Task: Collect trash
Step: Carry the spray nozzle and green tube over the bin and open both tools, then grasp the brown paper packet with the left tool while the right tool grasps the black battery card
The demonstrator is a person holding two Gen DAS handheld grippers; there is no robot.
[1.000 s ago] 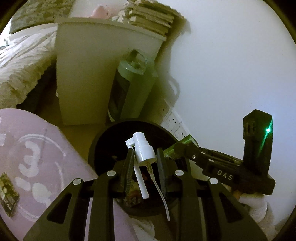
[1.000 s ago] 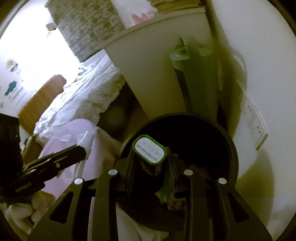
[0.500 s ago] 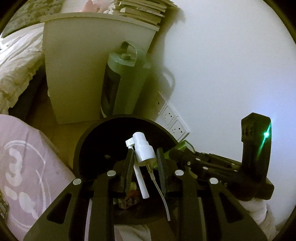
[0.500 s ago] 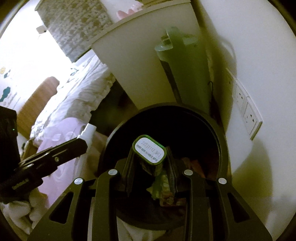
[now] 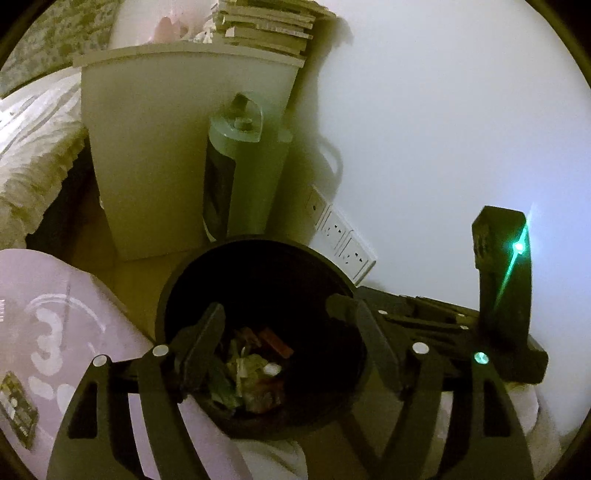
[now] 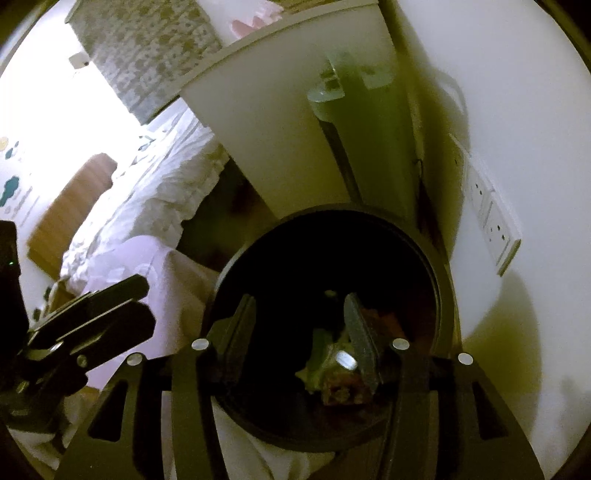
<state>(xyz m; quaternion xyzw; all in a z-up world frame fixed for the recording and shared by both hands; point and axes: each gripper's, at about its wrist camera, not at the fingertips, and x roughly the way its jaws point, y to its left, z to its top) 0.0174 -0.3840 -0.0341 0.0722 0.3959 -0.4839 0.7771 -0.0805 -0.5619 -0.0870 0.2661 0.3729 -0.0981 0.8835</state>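
A black round bin point(image 5: 258, 242) stands on the floor under both grippers, with a heap of wrappers and scraps point(image 5: 251, 373) at its bottom. My left gripper point(image 5: 279, 319) hangs over the bin's mouth, its jaws opening with nothing between them. A small white piece point(image 5: 272, 368) lies on the heap. In the right wrist view my right gripper point(image 6: 299, 321) is also above the bin point(image 6: 332, 212), its jaws opening and empty. A green thing with a white end point(image 6: 341, 360) lies among the trash below it.
A white bedside cabinet point(image 5: 155, 147) with a stack of books point(image 5: 266, 26) stands behind the bin. A tall green cylinder appliance point(image 5: 243, 166) leans beside it. Wall sockets point(image 5: 343, 240) sit low on the white wall. A pink mat point(image 5: 48, 325) with a small packet point(image 5: 14, 410) lies left.
Both grippers have opened over the bin. The white spray nozzle has left the left jaws and the green box has left the right jaws, and both have dropped in.
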